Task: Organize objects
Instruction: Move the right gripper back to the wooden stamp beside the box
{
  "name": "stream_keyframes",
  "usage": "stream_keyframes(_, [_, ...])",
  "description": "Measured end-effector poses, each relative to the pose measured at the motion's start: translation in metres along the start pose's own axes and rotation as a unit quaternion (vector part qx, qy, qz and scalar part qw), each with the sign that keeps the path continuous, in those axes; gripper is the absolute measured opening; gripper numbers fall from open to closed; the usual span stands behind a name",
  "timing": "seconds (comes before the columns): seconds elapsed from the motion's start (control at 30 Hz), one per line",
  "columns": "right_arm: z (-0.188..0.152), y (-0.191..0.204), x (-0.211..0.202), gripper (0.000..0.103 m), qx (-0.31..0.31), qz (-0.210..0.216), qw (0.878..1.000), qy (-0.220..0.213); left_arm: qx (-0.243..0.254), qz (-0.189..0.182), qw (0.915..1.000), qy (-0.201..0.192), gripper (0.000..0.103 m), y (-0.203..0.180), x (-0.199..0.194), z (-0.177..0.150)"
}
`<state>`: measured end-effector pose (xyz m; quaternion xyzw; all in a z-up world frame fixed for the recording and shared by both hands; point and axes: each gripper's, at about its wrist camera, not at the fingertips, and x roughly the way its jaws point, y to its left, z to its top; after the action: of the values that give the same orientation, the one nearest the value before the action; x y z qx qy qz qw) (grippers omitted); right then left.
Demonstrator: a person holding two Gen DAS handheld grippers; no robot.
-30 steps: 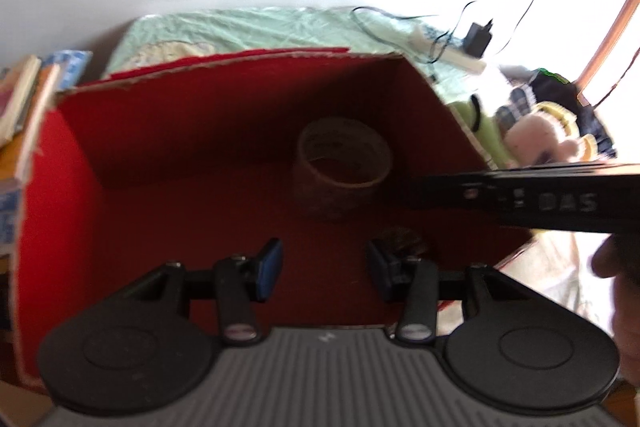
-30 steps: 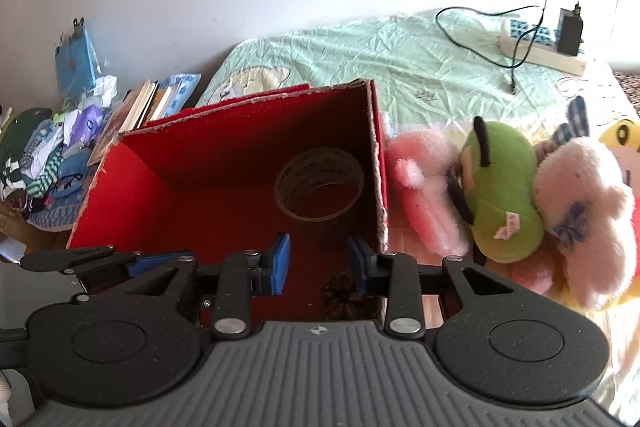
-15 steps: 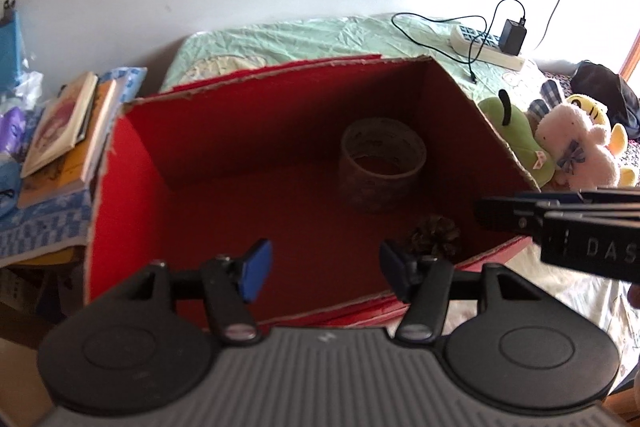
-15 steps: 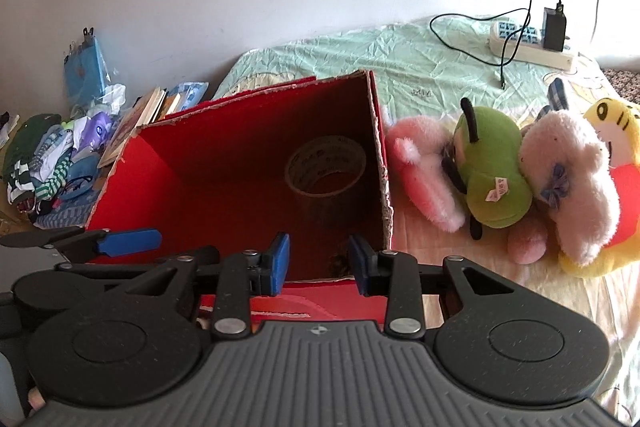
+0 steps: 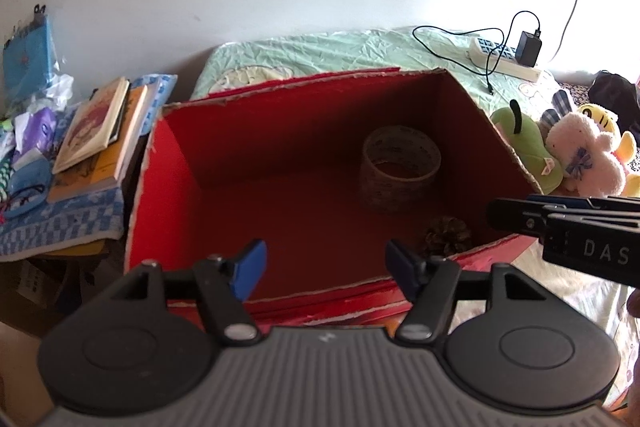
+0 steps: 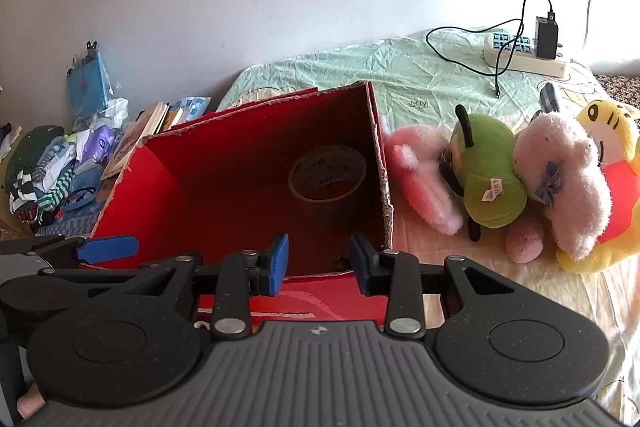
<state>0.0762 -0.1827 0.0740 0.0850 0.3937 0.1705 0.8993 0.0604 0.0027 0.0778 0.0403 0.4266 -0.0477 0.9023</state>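
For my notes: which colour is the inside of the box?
Red; the box shows it best in the left wrist view.

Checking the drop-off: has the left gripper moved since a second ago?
Yes. The left gripper, jaws just opening and empty, has backed up and away from the red cardboard box.

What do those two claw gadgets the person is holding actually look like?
Both look alike. The left claw has two black arms tipped with blue pads, pivoting on silver-bolted black discs above a ribbed grey body. The right claw has the same build, with blue pads and a small round emblem on its grey ribs. Seen from the left camera, its side shows white letters "DAS". No sleeves or cables are visible on them.
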Motion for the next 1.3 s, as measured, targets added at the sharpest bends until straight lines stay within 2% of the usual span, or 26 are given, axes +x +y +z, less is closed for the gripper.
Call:
stream_keyframes(0.2, [-0.004,0.0,-0.004,0.036,-0.002,0.001,1.0,-0.014,-0.009,0.008,0.9999,-0.003,0.075,0.003,-0.004,-0.002])
stream_keyframes(0.6, [-0.012,0.002,-0.012,0.037,0.005,-0.003,0.999,-0.041,-0.026,0.014,0.9995,0.011,0.082,0.006,-0.018,-0.011])
stream_keyframes(0.87, [-0.022,0.005,-0.021,0.039,0.015,-0.007,0.999,-0.04,-0.011,0.022,0.9996,0.013,0.083,0.004,-0.027,-0.025])
stream_keyframes(1.03, [-0.029,0.004,-0.027,0.039,0.02,-0.008,0.999,-0.038,-0.011,0.017,0.9994,0.029,0.084,0.003,-0.023,-0.032])
stream_keyframes(1.3, [-0.048,0.007,-0.025,0.043,0.036,-0.009,0.999,-0.012,0.005,0.012,0.9987,0.049,0.09,-0.005,-0.015,-0.043])
